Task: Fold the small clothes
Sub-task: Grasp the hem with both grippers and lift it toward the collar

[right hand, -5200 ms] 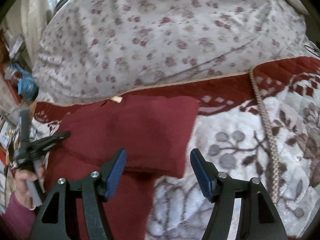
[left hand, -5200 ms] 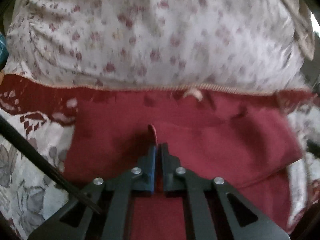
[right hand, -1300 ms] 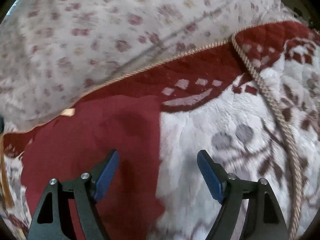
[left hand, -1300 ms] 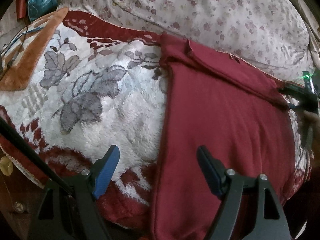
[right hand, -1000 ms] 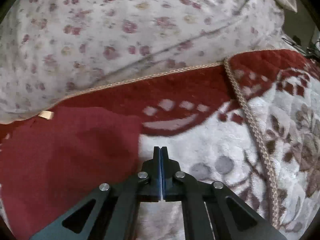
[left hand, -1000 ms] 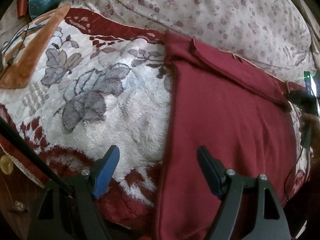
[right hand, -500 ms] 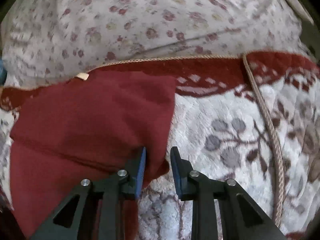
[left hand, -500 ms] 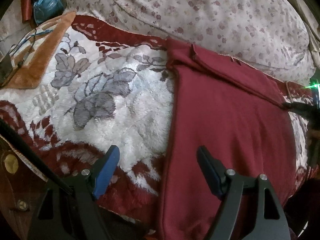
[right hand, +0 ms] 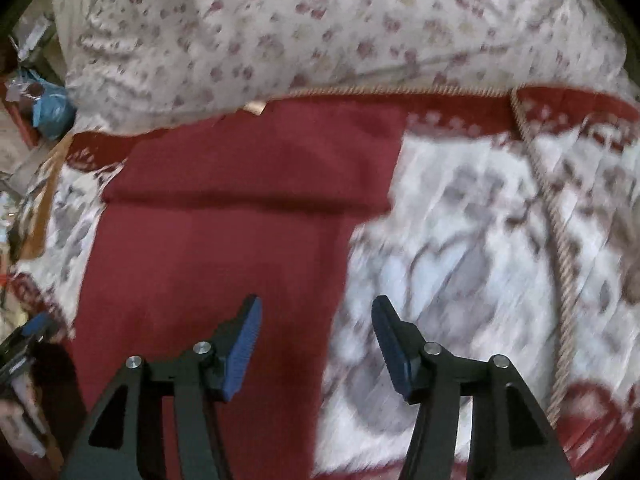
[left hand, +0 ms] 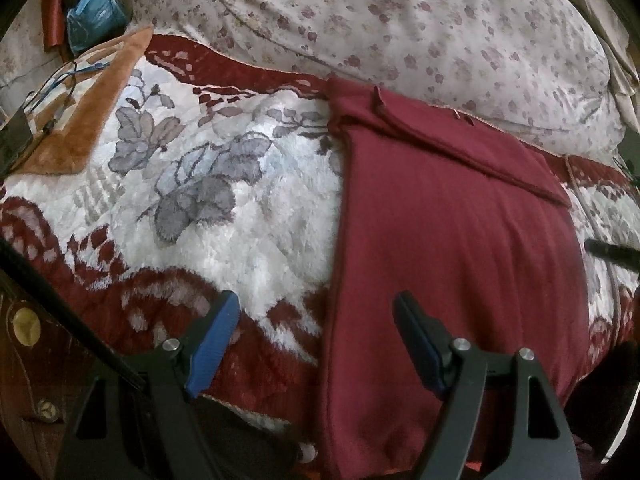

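Bedding filled both views: a plush floral blanket (left hand: 224, 184) under a flower-printed quilt (left hand: 400, 20) heaped at the far side. On the blanket lay the dark red garment (left hand: 460, 240), flat, its far end folded back in a band.

From the left wrist we saw the left gripper (left hand: 316, 332) with jaws held wide and nothing between them; the garment's long left edge ran down between the two fingers, blanket under the left one, red cloth under the right. Only this view showed an orange-brown cloth (left hand: 92, 120) with thin blue cables on it, far off to the left, and a blue bag (left hand: 92, 16) beyond that. A dark tip at the right rim was probably the other gripper; we could not be sure.

From the right wrist, badly smeared, we noted the right gripper (right hand: 316, 340) with jaws opening and empty, above the garment's right edge. Only here a twisted cord trim (right hand: 560, 240) showed, running down the blanket to the right. Open blanket lay right of that gripper and left of the left one.

Near edges of the garment were cut off behind both grippers. A small tan tag (right hand: 256, 107) sat at the fold's far edge.
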Demonstrator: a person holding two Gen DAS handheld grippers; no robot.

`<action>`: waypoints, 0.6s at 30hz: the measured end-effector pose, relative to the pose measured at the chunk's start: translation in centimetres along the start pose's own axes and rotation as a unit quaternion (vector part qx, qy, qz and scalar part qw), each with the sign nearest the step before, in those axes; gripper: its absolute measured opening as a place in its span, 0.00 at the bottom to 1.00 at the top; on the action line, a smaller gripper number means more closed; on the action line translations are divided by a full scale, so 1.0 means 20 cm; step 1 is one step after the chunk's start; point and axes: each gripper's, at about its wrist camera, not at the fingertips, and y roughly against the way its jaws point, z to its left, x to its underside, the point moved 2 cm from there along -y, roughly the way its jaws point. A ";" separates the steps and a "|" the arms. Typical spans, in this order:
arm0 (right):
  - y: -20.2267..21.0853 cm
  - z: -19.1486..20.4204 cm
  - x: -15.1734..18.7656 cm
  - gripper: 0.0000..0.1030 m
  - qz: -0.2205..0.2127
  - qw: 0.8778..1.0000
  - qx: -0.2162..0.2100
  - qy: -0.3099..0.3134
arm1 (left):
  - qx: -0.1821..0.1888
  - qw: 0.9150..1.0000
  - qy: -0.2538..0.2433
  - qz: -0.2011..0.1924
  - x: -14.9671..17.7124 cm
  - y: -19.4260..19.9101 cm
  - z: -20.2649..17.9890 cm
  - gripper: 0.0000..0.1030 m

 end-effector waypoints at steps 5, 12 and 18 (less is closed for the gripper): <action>0.00 0.04 0.20 0.67 0.045 0.998 -0.044 0.015 | 0.028 0.999 0.002 0.027 0.09 -0.01 0.05 0.76; 0.04 0.11 0.46 0.68 0.079 0.991 -0.086 0.061 | 0.052 0.996 0.003 0.068 0.23 -0.08 0.07 0.76; 0.00 0.12 0.66 0.69 0.118 0.985 -0.101 0.075 | 0.053 0.995 -0.033 0.079 0.30 -0.09 -0.01 0.76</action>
